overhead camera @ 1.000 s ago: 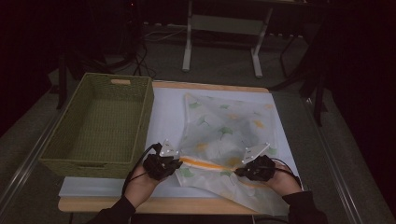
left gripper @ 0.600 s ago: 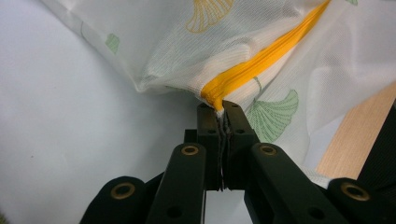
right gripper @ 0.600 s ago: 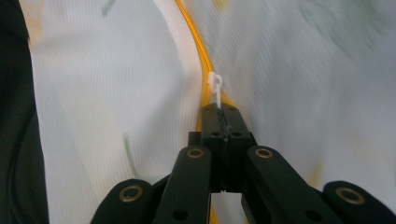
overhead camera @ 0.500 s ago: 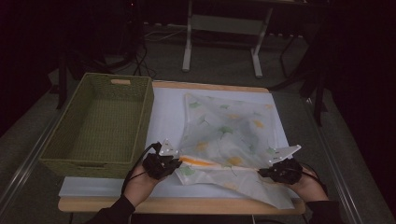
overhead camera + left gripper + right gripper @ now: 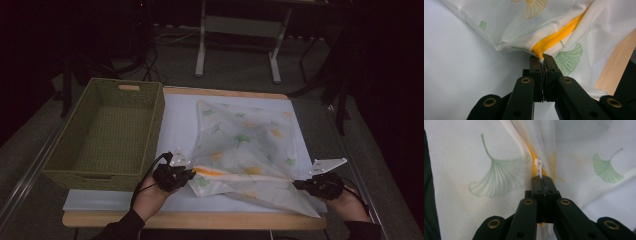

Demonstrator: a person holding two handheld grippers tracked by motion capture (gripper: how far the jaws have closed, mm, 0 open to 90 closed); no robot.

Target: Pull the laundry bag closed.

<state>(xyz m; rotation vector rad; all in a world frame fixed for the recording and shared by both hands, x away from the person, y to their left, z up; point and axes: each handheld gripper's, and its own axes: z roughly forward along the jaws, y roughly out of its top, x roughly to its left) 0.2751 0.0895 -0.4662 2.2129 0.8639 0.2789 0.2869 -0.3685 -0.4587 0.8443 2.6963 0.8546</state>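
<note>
A white mesh bag (image 5: 245, 137) printed with green and yellow ginkgo leaves lies on the white mat (image 5: 175, 120). Along its near edge runs a yellow zipper (image 5: 210, 171). My left gripper (image 5: 192, 174) is at the bag's near left corner. In the left gripper view this left gripper (image 5: 541, 58) is shut on the fabric at the end of the yellow zipper (image 5: 559, 37). My right gripper (image 5: 296, 184) is at the bag's near right. The right gripper view shows this right gripper (image 5: 542, 178) shut on the white zipper pull (image 5: 539, 167).
A green woven basket (image 5: 100, 180) stands at the left of the table, its inside bare. The wooden table edge (image 5: 200, 220) runs along the front. Behind the table stand metal frame legs (image 5: 202, 45) on a dark floor.
My right gripper has moved to the right along the bag's near edge, drawing that edge out longer. The left gripper has stayed at the left corner.
</note>
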